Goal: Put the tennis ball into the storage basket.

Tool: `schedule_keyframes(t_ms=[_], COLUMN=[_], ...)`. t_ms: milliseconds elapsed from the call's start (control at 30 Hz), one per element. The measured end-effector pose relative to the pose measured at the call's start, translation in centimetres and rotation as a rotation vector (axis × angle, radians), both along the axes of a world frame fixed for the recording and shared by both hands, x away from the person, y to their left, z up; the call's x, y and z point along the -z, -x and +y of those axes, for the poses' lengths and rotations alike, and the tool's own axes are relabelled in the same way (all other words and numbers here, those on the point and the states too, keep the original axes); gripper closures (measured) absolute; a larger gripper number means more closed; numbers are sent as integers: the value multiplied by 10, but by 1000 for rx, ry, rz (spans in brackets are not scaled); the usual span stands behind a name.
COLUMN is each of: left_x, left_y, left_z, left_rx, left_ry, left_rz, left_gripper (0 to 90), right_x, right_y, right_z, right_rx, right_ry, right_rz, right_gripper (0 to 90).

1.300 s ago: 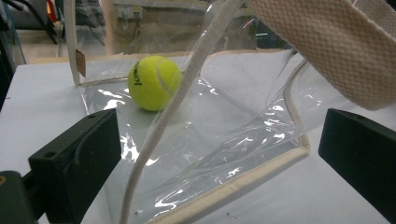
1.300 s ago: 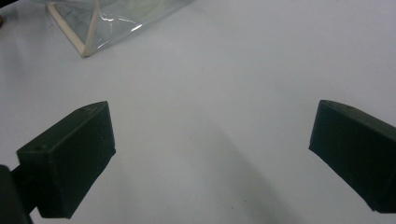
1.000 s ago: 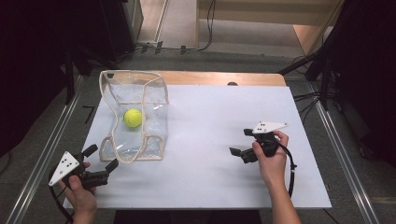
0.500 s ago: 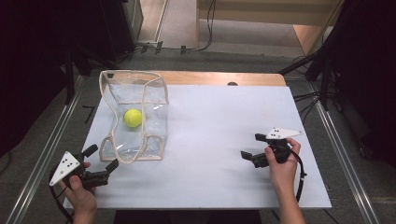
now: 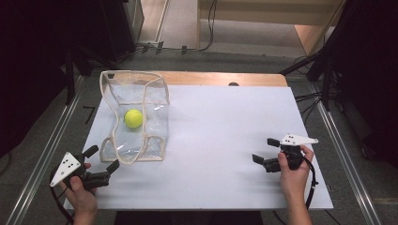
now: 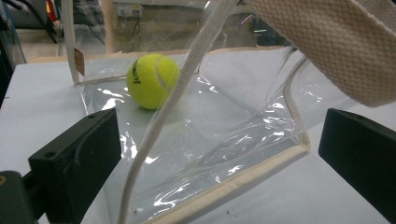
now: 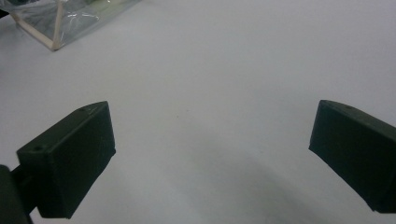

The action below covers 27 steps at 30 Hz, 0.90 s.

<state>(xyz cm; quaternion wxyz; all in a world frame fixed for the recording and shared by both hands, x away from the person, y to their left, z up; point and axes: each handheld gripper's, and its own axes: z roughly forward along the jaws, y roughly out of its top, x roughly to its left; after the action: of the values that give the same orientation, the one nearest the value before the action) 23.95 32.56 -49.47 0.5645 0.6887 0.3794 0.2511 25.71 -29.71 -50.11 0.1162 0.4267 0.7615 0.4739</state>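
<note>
Left hand-held gripper (image 5: 102,159) sits spread, empty, just before the near hem of the clear bag (image 5: 136,117) at the bench's (image 5: 225,140) left side. Bag lies forward of it, long axis running away from the person, tennis ball (image 5: 133,118) inside. Right hand-held gripper (image 5: 265,151) spread too, well apart, so left is nearer. Ball's black lettering unreadable; small tag (image 6: 79,61) blank.

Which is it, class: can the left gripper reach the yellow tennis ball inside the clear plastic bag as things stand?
Probably not directly: the left gripper faces the clear plastic bag, whose wall and cream strap lie before the yellow tennis ball.
</note>
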Motion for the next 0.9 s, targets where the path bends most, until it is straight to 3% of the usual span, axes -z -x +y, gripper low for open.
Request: schedule_keyframes(t_ms=[900], left_x=[0], left_y=[0], left_z=[-1], left_rx=[1], left_ry=[-10], left_rz=[0], left_gripper=[0], right_x=[5], right_y=[30], right_z=[-40], right_rx=[82], right_ry=[-22], right_rz=[-13], right_gripper=[0])
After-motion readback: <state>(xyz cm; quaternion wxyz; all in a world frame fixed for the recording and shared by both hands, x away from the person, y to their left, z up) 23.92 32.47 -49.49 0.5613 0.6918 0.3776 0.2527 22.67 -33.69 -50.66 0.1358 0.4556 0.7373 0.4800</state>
